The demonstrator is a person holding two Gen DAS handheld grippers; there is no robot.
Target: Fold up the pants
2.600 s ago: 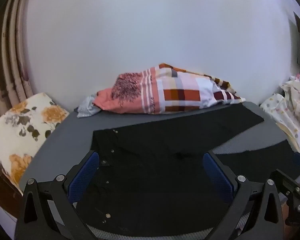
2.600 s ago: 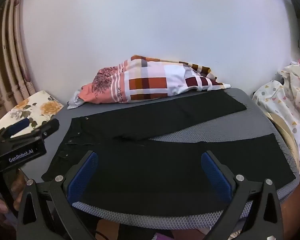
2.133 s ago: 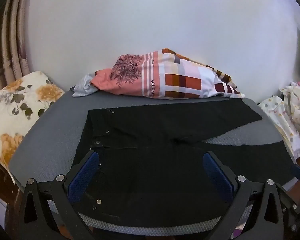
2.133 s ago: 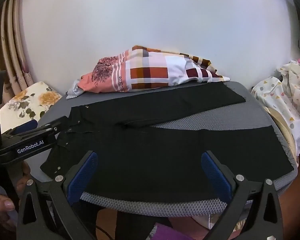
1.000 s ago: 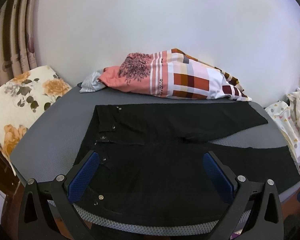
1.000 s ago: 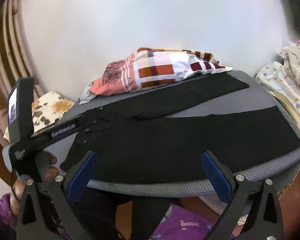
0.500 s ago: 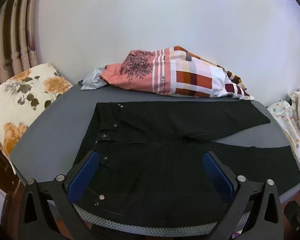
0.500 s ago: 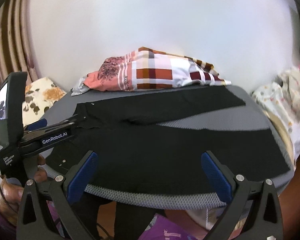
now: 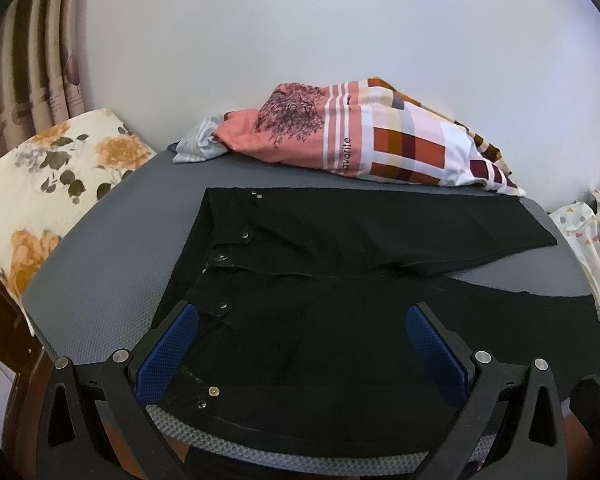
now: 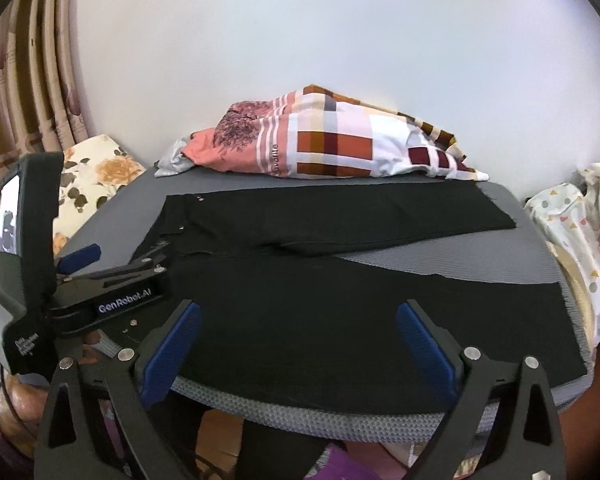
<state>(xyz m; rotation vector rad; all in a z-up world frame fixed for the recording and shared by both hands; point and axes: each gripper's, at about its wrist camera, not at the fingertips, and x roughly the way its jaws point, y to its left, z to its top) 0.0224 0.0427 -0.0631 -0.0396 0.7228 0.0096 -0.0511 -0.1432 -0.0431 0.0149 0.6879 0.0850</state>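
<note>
Pants [image 9: 340, 300] lie flat on the grey surface [image 9: 112, 264], long axis crosswise; waistband under the spread, empty left tongs [image 9: 300, 344]; right tongs [image 10: 298, 340] closing, wide, nothing between them, nearer the legs.

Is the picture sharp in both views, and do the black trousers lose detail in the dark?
Left wrist view: sharp, edges bent by the lens, trousers nearly flat black, only the snaps glint. Right wrist view: also sharp, the table mesh clear, trousers again almost without folds.

Soft even daylight, bright wall, sharp focus, strong fisheye bending, dark vignetted corners
</note>
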